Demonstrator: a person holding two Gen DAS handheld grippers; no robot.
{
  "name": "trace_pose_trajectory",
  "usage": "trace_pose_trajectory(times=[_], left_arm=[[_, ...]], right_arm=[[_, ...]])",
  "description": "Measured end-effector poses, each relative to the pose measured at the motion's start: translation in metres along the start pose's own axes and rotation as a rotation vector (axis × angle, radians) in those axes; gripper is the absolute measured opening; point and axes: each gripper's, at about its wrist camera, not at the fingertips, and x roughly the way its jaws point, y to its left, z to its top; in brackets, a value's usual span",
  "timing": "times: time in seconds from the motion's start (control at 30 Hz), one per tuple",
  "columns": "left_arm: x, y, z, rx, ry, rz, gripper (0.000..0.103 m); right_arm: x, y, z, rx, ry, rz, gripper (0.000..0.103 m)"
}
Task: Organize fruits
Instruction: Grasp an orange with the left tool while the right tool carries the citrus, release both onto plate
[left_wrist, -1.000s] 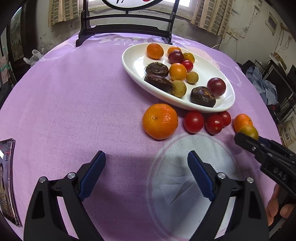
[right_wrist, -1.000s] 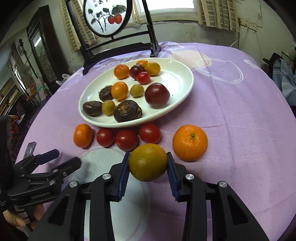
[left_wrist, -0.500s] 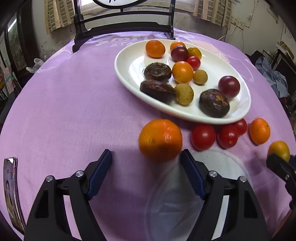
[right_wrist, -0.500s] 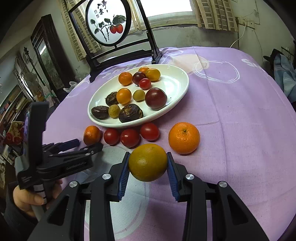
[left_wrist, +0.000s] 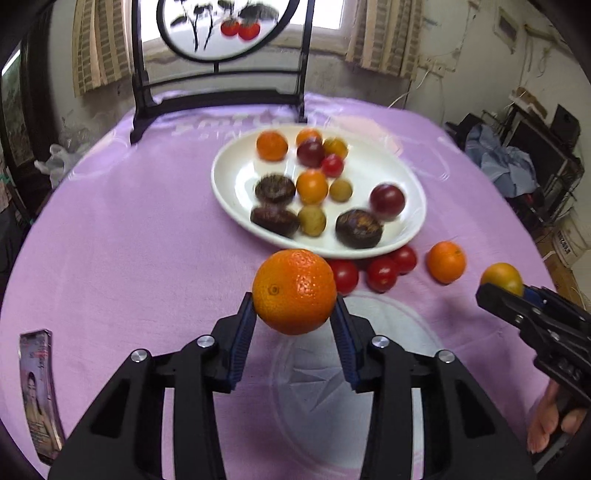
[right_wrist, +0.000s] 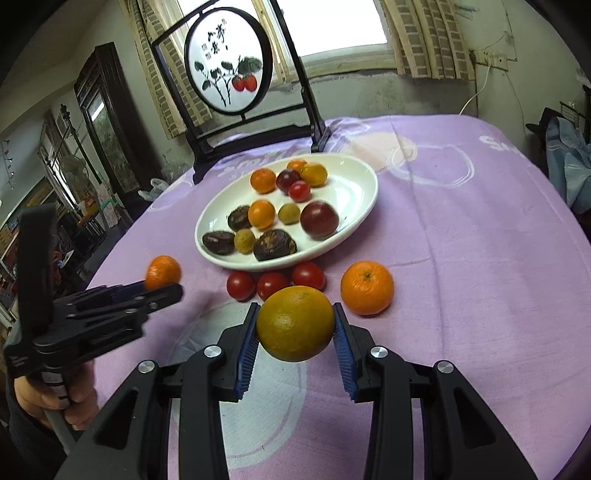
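My left gripper has its jaws closing, and its blue pads press both sides of a large orange held above the purple cloth. From the right wrist view this same orange sits at the tips of the left gripper. My right gripper is shut on a yellow-green citrus, also seen in the left wrist view as the citrus in the right gripper. A white oval plate holds several small fruits. In front of it lie three tomatoes and another orange.
A black-framed round painted screen stands at the table's far edge behind the plate. A printed card lies near the left front edge. A hand grips the left tool; fingers show under the right one.
The left gripper went forward around the large orange, closed on it and lifted it off the cloth. The right gripper kept its citrus and drew slightly up and back.
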Motion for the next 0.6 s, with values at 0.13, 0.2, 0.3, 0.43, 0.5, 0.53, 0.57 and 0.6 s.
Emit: trace_pose_trajectory(times=[0.13, 0.2, 0.3, 0.43, 0.5, 0.53, 0.57, 0.6], left_arm=[[-0.024, 0.002, 0.010, 0.002, -0.049, -0.016, 0.040], [-0.028, 0.001, 0.017, 0.004, -0.063, -0.028, 0.040], [-0.025, -0.001, 0.027, 0.013, -0.066, -0.027, 0.040], [-0.017, 0.004, 0.050, -0.016, -0.055, -0.046, 0.040], [-0.014, 0.004, 0.062, -0.015, -0.061, -0.040, 0.040], [-0.010, 0.003, 0.067, -0.011, -0.062, -0.041, 0.040], [-0.006, 0.002, 0.073, -0.010, -0.061, -0.040, 0.040], [-0.002, 0.001, 0.077, -0.011, -0.059, -0.034, 0.040]], right_arm=[[-0.013, -0.003, 0.009, 0.001, -0.041, -0.016, 0.039], [-0.015, -0.002, 0.014, -0.013, -0.051, -0.025, 0.039], [-0.016, 0.002, 0.024, -0.048, -0.057, -0.042, 0.039], [-0.018, 0.007, 0.045, -0.077, -0.080, -0.047, 0.039], [-0.017, 0.011, 0.058, -0.090, -0.093, -0.046, 0.039], [-0.014, 0.013, 0.065, -0.096, -0.099, -0.045, 0.039], [-0.011, 0.014, 0.069, -0.101, -0.100, -0.043, 0.039], [-0.007, 0.016, 0.073, -0.105, -0.098, -0.042, 0.039]])
